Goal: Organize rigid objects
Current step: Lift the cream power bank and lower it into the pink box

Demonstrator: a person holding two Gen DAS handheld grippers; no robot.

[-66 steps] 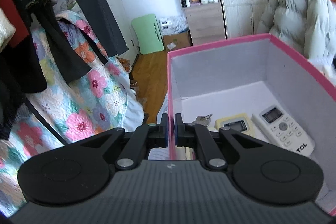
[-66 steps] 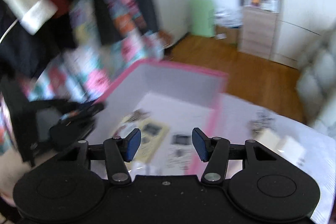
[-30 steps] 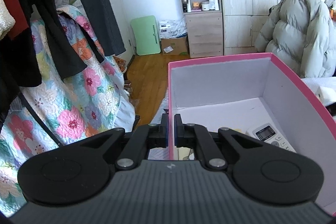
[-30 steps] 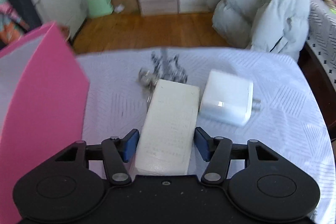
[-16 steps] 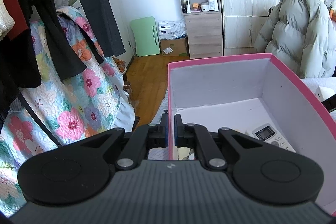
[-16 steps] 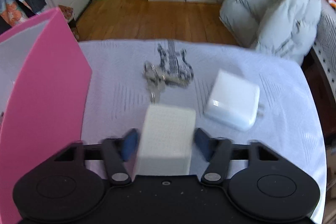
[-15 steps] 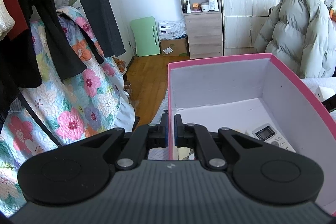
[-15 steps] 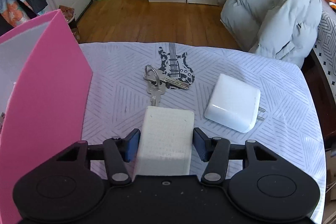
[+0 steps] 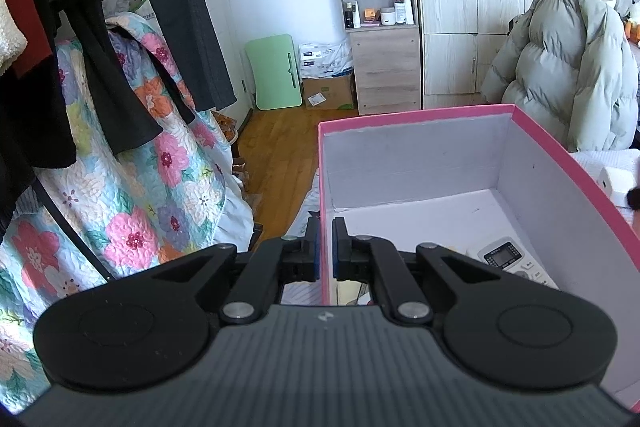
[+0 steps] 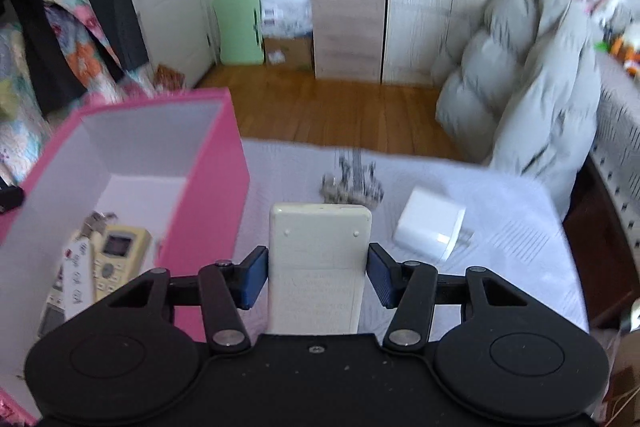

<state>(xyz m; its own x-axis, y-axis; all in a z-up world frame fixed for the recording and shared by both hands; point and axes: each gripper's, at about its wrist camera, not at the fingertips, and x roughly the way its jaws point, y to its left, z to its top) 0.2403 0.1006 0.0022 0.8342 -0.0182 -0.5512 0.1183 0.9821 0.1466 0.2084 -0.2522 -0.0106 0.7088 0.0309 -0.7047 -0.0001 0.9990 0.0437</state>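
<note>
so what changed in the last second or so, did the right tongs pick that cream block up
Yes. The right tongs closed on the cream block and lifted it off the bedspread, swinging toward the pink box. The left tongs stayed clamped on the box's wall; the white charger and keys stayed put.

White patterned tabletop with a box, a charger and keys

The table (image 10: 500, 227), covered in a white cloth with a fine line pattern, carries a pink box (image 10: 216, 187) at its left side. To the right of the box lie a bunch of keys (image 10: 340, 187) on a guitar-shaped fob, blurred, near the far edge, and a white power adapter (image 10: 430, 229) just beside them, its prongs pointing right.
</note>
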